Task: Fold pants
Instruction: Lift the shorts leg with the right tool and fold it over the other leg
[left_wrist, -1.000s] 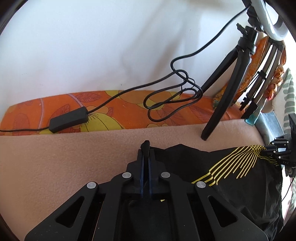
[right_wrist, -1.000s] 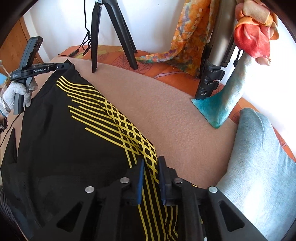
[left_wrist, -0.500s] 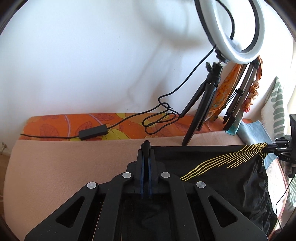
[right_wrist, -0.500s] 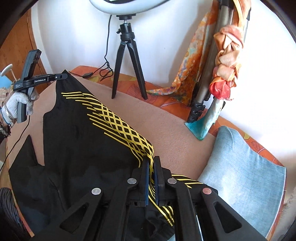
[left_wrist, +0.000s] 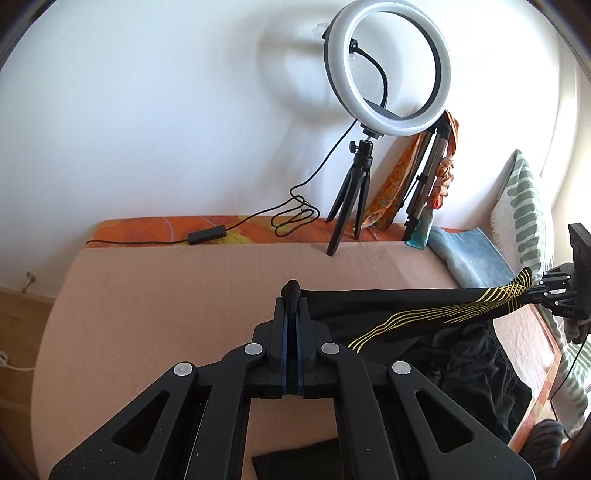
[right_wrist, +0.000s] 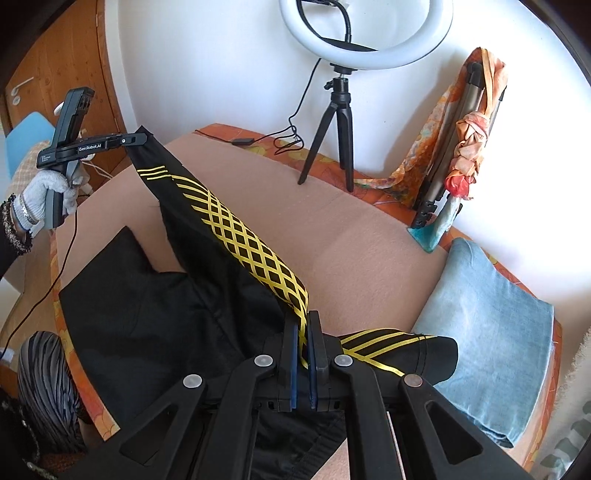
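Pants (right_wrist: 236, 236) lifted higher than before — stretched taut, both grippers clamped

**Pants strung between two grippers over the bed**

The pants (right_wrist: 236, 243) hang stretched from the left gripper (right_wrist: 142, 139) to the right gripper (right_wrist: 303, 332), their lower part lying on the blanket (right_wrist: 351, 236). Behind the blanket, by the wall, stands a ring light (right_wrist: 365, 33) on its tripod (right_wrist: 334, 125). Right of it leans a second tripod (right_wrist: 454, 147). A pillow (right_wrist: 487, 332) lies at the blanket's right edge.
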